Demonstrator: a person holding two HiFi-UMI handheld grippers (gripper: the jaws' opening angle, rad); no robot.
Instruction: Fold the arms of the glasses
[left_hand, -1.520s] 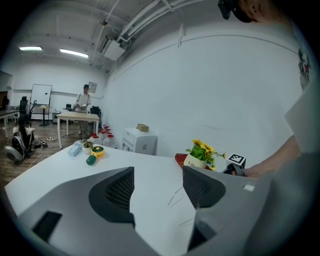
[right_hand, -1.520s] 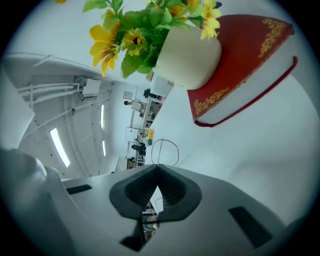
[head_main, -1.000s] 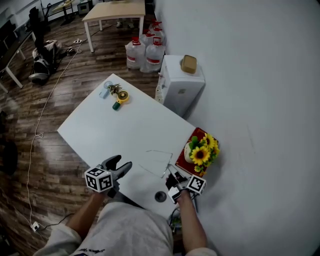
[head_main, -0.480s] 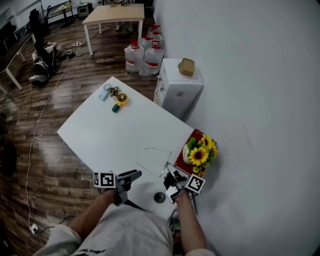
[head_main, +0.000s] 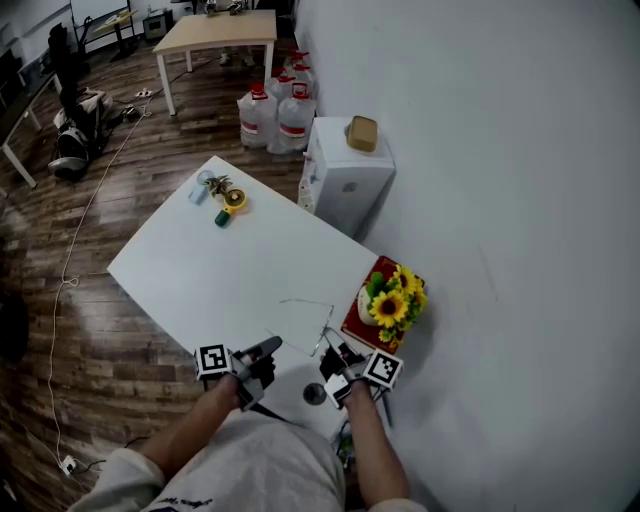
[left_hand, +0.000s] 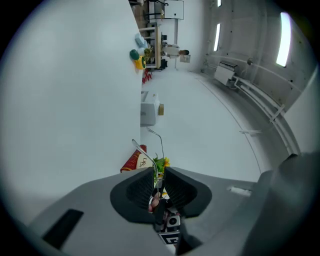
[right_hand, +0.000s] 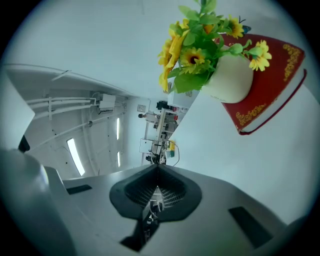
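Where the white rectangular table (head_main: 220, 270) comes to its near right corner in the head view, the thin wire-framed glasses (head_main: 306, 302) show over the tabletop with their arms unfolded. They are just left of a red hardback book (head_main: 353, 325) that bears a white vase of yellow sunflowers (head_main: 392, 300). The left gripper (head_main: 268, 347) points across at the near arm of the glasses. The right gripper (head_main: 333, 352) meets the frame's near right end, though its contact with the wire is too small to judge from here.

Looking along the left gripper's own jaws, the black ribbed pads are closing and a narrow gap remains between them. One wire arm of the glasses runs down into that gap, and the pads do not clearly press it. The book and sunflowers stand just beyond.

From the right gripper view, the jaws are pressed fully together, and I cannot tell whether they pinch the frame. The sunflower vase and red book fill the upper right.
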